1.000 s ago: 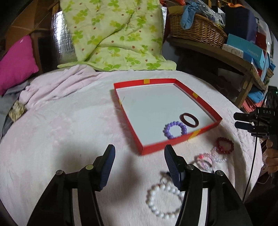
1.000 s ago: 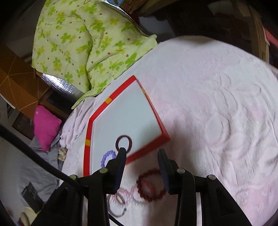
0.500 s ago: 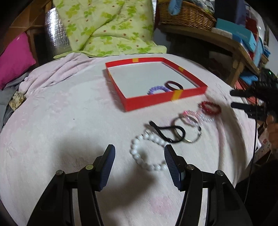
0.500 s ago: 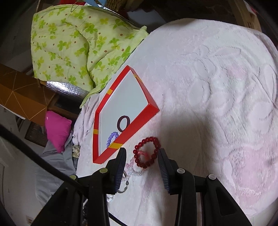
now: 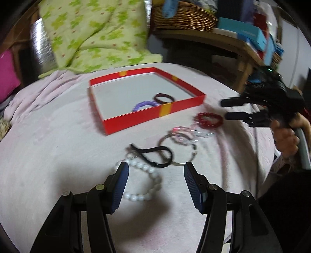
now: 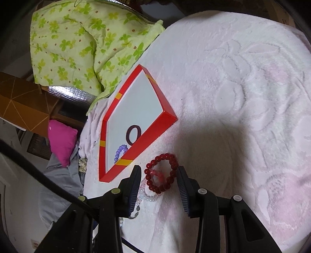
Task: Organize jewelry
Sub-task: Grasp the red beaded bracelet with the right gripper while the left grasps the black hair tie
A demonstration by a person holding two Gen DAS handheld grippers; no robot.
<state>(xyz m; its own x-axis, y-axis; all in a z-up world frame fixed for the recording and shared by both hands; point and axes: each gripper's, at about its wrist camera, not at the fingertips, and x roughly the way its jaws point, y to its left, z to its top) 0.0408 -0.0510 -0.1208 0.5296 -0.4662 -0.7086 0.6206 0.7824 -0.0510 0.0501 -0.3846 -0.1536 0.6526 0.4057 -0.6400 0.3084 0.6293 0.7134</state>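
Note:
A red tray [image 5: 136, 120] [image 6: 155, 128] on the pink blanket holds a purple bead bracelet [image 5: 142, 104] [image 6: 120, 150] and a dark brown bangle [image 5: 164, 97] [image 6: 133, 134]. Outside it lie a red bead bracelet [image 5: 210, 119] [image 6: 161, 172], a clear pink bead bracelet [image 5: 186, 134] [image 6: 144, 191], a silver ring bracelet [image 5: 191, 148], a black cord bracelet [image 5: 153, 155] and a white pearl bracelet [image 5: 145, 182]. My left gripper [image 5: 155, 182] is open over the pearl bracelet. My right gripper [image 6: 157, 184] [image 5: 226, 109] is open, with the red bracelet between its fingers.
A green floral quilt [image 5: 97, 33] [image 6: 87, 42] lies behind the tray. A wooden shelf [image 5: 223, 40] with a wicker basket [image 5: 184, 17] and boxes stands at the back right. A magenta cushion [image 6: 61, 141] sits off the blanket's left edge.
My left gripper has pulled back from the tray and now sits over the pearl bracelet. My right gripper has closed in on the red bracelet, which now lies between its fingers.

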